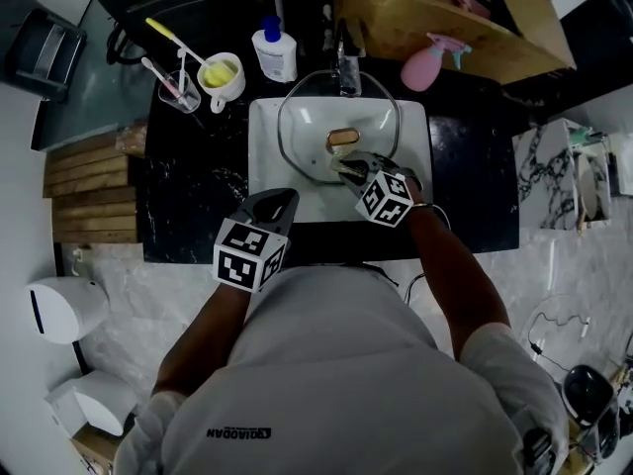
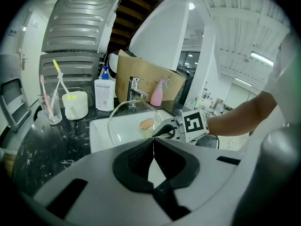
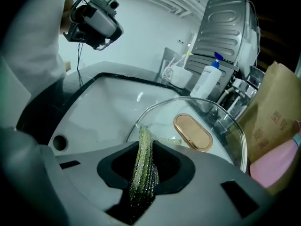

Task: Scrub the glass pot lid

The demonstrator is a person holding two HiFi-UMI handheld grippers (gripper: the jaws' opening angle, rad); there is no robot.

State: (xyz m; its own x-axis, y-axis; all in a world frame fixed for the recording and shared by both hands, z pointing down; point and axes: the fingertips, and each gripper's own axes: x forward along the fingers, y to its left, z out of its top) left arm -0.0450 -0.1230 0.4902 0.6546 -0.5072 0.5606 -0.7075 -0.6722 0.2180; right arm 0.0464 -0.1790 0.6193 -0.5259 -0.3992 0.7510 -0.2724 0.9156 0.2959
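Left tool (image 2: pixel 153 142), jaws together and empty, hangs back; right tool (image 3: pixel 143 147) pinches a scourer (image 3: pixel 142 168) at the lid (image 3: pixel 214 119). With nothing steadying it, the lid could skid in the sink (image 1: pixel 267 166).

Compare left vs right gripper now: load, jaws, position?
Load: the right gripper is shut on a green scrub pad; the left gripper is shut with nothing between its jaws.
Position: the right gripper is over the near part of the glass lid in the sink; the left gripper sits back at the sink's near edge, off the lid.
Shared: both point toward the sink.
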